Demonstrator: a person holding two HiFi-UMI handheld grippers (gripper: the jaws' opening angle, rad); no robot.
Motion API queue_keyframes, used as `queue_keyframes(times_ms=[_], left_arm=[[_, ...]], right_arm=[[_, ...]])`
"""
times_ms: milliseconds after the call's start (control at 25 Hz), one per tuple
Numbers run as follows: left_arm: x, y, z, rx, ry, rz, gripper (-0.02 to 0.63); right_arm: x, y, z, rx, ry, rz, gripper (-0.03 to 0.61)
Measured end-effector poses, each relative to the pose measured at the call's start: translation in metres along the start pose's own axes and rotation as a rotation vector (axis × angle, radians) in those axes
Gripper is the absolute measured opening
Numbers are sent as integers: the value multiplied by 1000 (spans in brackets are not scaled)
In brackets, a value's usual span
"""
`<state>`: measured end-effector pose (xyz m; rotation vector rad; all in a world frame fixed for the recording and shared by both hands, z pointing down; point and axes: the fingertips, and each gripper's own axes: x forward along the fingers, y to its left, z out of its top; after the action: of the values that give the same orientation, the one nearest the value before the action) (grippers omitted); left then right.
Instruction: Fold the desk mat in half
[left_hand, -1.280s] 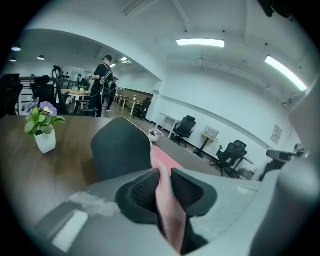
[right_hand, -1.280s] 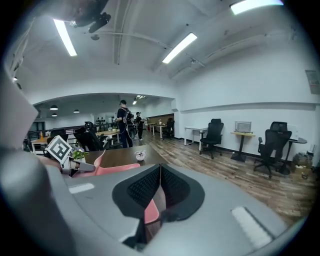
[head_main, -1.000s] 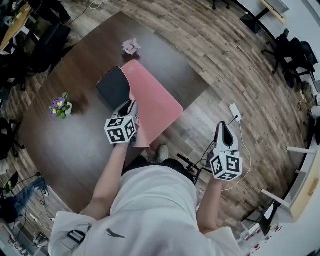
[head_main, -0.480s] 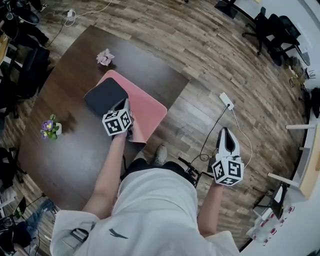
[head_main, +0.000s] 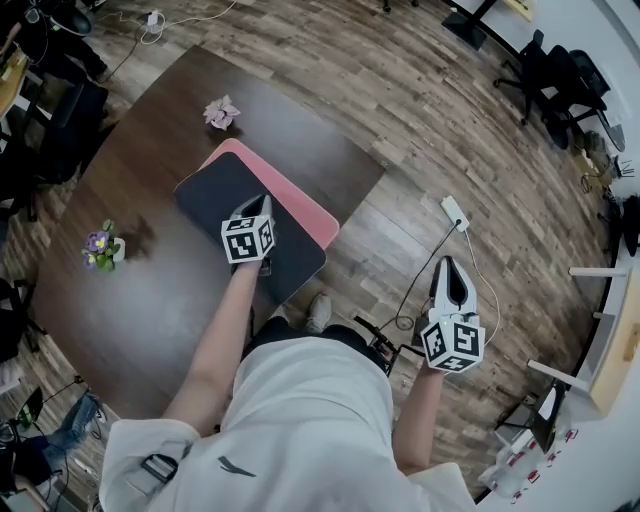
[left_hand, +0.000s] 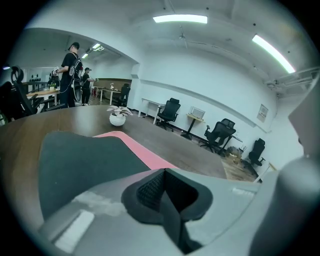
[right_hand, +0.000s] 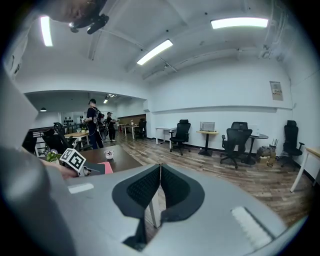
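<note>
Pink desk mat (head_main: 215, 190) lies folded, dark side up, on one table (head_main: 150, 300) beside two flowerpots: purple blooms (head_main: 103, 247) in one, pink (head_main: 221, 112) in the other. Left gripper (left_hand: 163, 172) has just closed empty above the mat; right gripper (right_hand: 160, 167) is also pinched together, empty.

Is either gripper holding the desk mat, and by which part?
Nothing is held. The left gripper has just closed its jaws empty over the folded desk mat; the right gripper is shut and empty too.
</note>
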<state>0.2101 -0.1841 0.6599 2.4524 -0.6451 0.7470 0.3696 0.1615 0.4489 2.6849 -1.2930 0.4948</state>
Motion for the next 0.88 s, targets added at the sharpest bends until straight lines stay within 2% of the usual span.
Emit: queue_keyframes(times_ms=[240,560,880], left_arm=[[-7,-7,8,15,-27,-17,6],[-40,-24,30,26,-111,-51,6],[-86,-11,32,68,-169,-15,6]], right_arm=[[6,7,-1,-4,5,20,8],[13,13,1,-9,5,57,8],[30,33,0,-29,14,137,8]])
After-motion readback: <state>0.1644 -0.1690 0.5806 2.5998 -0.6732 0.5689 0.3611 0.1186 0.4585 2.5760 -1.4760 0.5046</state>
